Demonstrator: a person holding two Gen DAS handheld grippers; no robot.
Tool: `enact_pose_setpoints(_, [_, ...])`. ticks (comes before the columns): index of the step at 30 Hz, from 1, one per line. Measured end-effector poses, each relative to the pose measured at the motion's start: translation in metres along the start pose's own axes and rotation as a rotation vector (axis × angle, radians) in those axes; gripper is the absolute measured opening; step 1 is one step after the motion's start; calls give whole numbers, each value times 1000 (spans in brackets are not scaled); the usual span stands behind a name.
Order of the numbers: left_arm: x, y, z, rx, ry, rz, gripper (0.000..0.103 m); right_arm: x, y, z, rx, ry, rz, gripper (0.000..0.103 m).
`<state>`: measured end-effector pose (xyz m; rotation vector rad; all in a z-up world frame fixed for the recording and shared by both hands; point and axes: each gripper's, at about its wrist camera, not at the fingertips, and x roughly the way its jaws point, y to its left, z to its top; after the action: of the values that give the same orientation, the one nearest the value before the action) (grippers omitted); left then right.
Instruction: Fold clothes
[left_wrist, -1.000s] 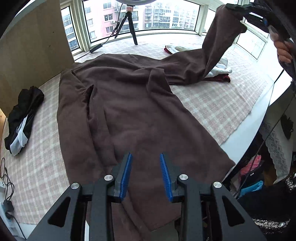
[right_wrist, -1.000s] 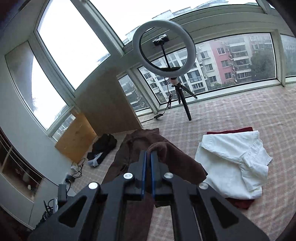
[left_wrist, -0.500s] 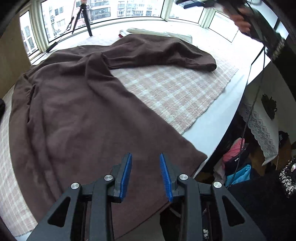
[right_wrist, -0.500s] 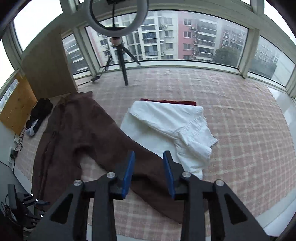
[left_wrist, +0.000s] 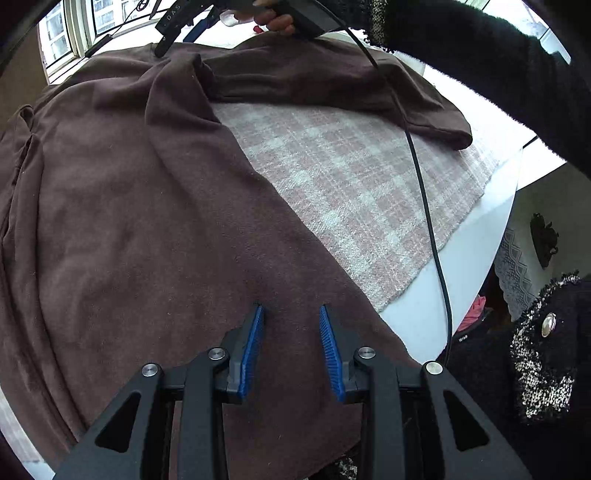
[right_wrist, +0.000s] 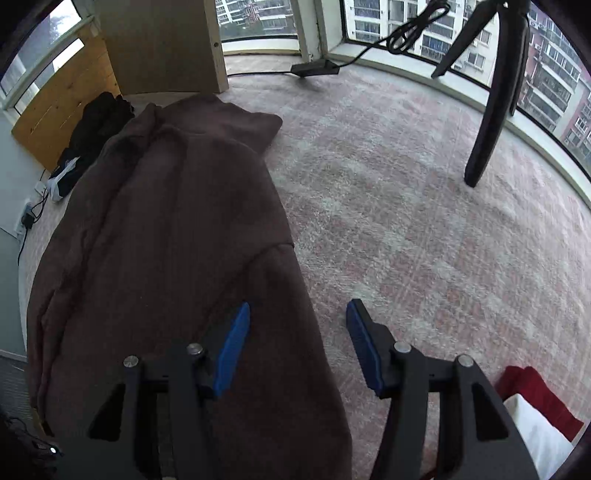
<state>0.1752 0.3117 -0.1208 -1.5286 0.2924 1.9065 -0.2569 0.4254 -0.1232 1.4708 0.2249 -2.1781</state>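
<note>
Brown trousers (left_wrist: 129, 221) lie spread on a pink checked cloth (left_wrist: 351, 177), one leg stretched across the far side to the right. My left gripper (left_wrist: 291, 308) hangs just above the near leg end, its jaws apart and nothing pinched. In the right wrist view, my right gripper (right_wrist: 298, 303) hovers low over the right edge of the brown trousers (right_wrist: 177, 221). Its jaws are opening; the cloth edge lies below them, untouched by the pads. The left wrist view shows the right gripper (left_wrist: 184, 22) at the top, held by a hand (left_wrist: 273, 18).
A folded white garment (right_wrist: 535, 435) on a red one (right_wrist: 532, 387) lies at the right. A black clothes pile (right_wrist: 92, 129) sits far left, a tripod leg (right_wrist: 491, 110) far right. A black cable (left_wrist: 424, 192) crosses the cloth. The white table edge (left_wrist: 461, 273) runs near a person's dark sleeve (left_wrist: 480, 55).
The right gripper let go of the raised trouser leg, which dropped flat on the cloth, then swung down over the trousers. The left gripper sank closer to the near leg end.
</note>
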Motion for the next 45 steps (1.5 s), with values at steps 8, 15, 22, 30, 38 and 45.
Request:
enact_pose_setpoints(8, [1,-8,0,16,-10,-25,45,-30,11,17,-139,-16,-228,4])
enact_pose_setpoints(15, [-5,-12,-6,26,-3,-68,44,-40,30,4,-201,-7,-356,16])
enact_pose_setpoints(22, [-44,9,-43,-3,-41,-21,44,-124,58,-104,81,-79,13,23])
enact_pose_setpoints(30, [-69,49,-94,-30,-35,100,44,-111,170,-277,234,38,185,23])
enact_pose_setpoints(38, [-63,57,-106,38,-40,95,44,-100,232,-329,314,56,154,25])
enact_pose_setpoints(45, [-61,48,-108,73,-24,116,44,-109,240,-332,390,11,232,4])
